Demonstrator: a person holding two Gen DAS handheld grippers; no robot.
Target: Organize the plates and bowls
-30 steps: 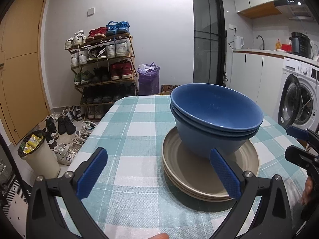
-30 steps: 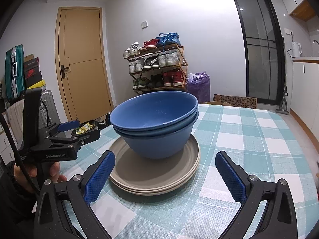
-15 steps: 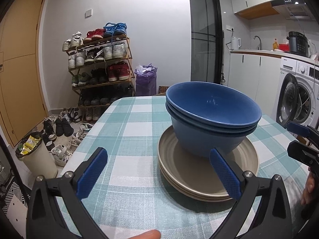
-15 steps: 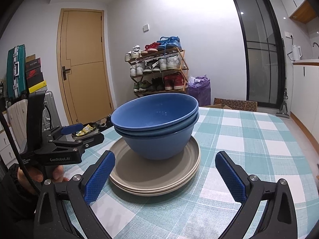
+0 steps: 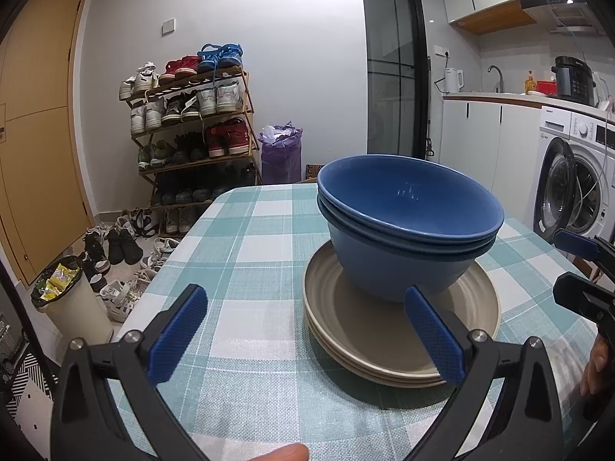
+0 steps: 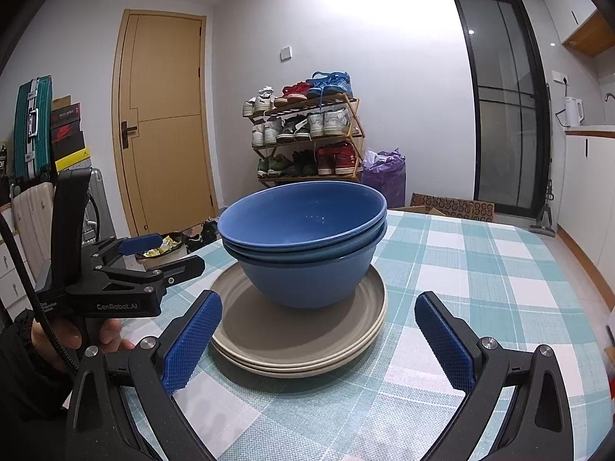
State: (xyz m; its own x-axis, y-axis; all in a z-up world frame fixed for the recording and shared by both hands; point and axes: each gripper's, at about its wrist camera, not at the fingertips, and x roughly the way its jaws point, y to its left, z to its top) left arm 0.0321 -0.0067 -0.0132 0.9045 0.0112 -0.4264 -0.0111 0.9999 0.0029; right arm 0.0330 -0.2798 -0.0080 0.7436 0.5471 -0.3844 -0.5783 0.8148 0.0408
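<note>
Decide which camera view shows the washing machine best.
The left wrist view: the washing machine stands at the right edge, door and dial visible. The right wrist view does not show it at all, only a door and shoe rack behind the table.

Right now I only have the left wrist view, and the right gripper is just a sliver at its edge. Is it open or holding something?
Observer: Open. The right gripper has its jaws spread wide with nothing between them. The blue bowls sit beyond its fingertips, on the plates.
Operator: And what is past my left edge?
Observer: A green suitcase stands upright beside stacked shoe boxes.
</note>
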